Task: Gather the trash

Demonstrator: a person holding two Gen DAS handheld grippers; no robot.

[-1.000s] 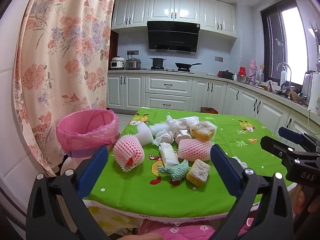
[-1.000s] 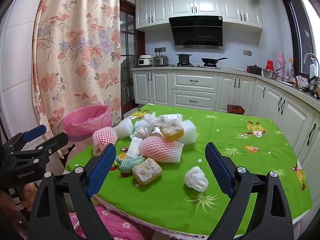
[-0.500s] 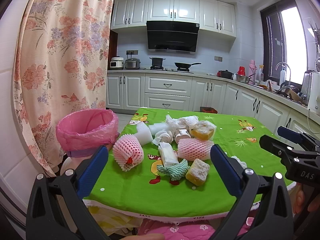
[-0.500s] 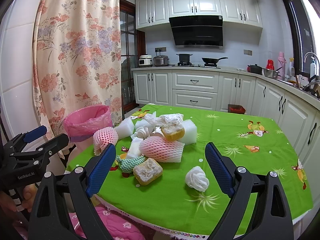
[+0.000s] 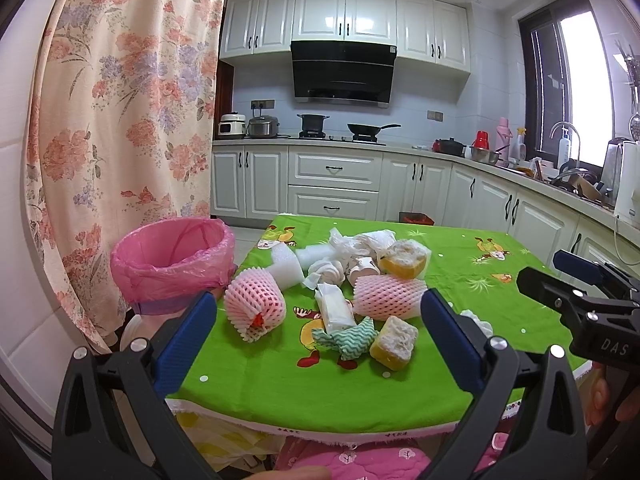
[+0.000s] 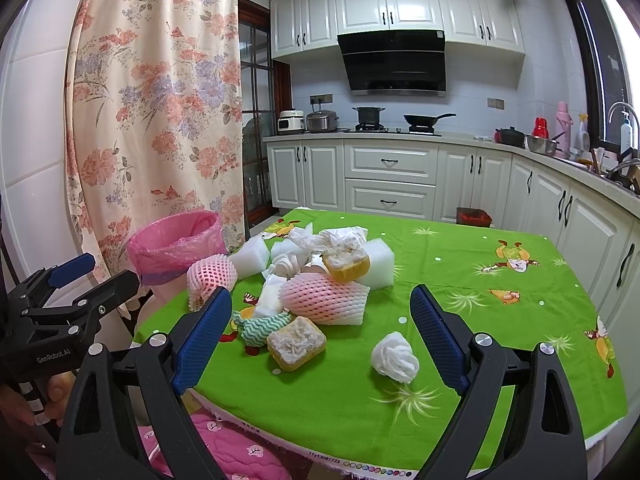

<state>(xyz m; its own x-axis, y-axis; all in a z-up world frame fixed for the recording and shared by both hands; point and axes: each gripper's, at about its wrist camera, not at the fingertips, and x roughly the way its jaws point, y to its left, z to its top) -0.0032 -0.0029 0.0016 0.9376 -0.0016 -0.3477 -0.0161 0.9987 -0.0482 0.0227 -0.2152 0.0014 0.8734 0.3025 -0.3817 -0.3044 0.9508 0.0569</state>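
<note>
A heap of trash lies on the green tablecloth point(image 5: 280, 384): two pink foam nets point(image 5: 255, 309) point(image 6: 324, 298), two yellow sponges point(image 5: 394, 343) point(image 6: 297, 343), a green zigzag wrapper point(image 5: 346, 339), white foam blocks point(image 6: 378, 263) and crumpled tissues point(image 6: 395, 356). The bin with a pink liner point(image 5: 172, 262) stands off the table's left edge. My left gripper point(image 5: 320, 344) is open, held before the table's near edge, nothing between its fingers. My right gripper point(image 6: 322, 342) is open too, likewise short of the heap.
A flowered curtain point(image 5: 120, 120) hangs at the left behind the bin. White kitchen cabinets point(image 5: 332, 184) and a counter with pots run along the back and right. A pink quilted cushion point(image 6: 232, 448) sits below the table's near edge. A hand point(image 6: 24, 400) holds the left gripper's handle.
Both grippers have barely shifted; the view drifts slightly. Nothing on the table has moved.
</note>
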